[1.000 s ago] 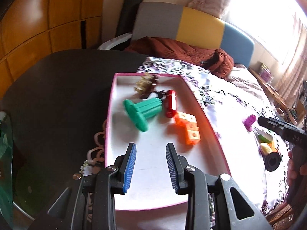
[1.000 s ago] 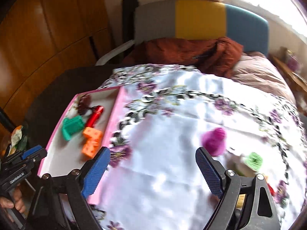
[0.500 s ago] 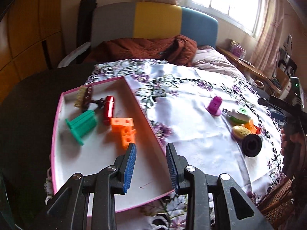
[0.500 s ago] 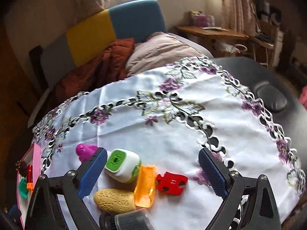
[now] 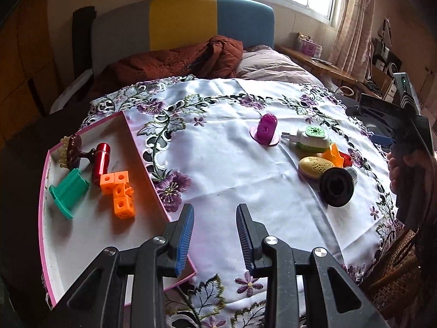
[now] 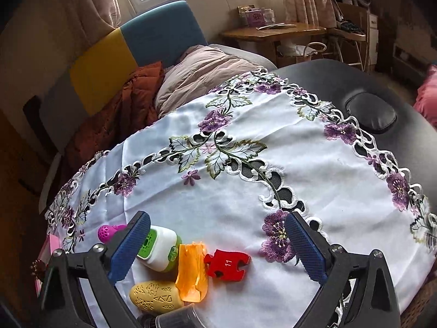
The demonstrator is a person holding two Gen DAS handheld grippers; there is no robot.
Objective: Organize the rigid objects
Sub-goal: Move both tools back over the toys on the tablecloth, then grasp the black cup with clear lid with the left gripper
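A pink-rimmed tray (image 5: 142, 158) at the left holds a green spool (image 5: 69, 191), a red cylinder (image 5: 101, 158), orange cubes (image 5: 118, 191) and a brown piece (image 5: 73, 147). My left gripper (image 5: 214, 210) hovers by the tray's near corner, its jaws narrowly apart and empty. On the flowered cloth (image 5: 229, 169) lie a purple cap (image 5: 266, 129), a white-green plug (image 6: 161, 248), an orange piece (image 6: 191, 270), a red puzzle piece (image 6: 226, 263), a yellow oval (image 6: 155, 295) and a black reel (image 5: 337, 187). My right gripper (image 6: 217, 220) hangs above this group, jaws opening wide, pressing on nothing.
The cloth covers a black padded table (image 6: 368, 114). Behind it is a bed with a rust quilt (image 5: 174, 63) and a grey, yellow and blue headboard (image 5: 185, 22). A wooden desk (image 6: 273, 31) stands at the back right. A hand (image 5: 401, 169) holds the right gripper.
My left gripper has swung right, from over the tray's floor to its near corner. My right gripper has swept right, from beside the tray to over the loose toys, jaws slightly wider.
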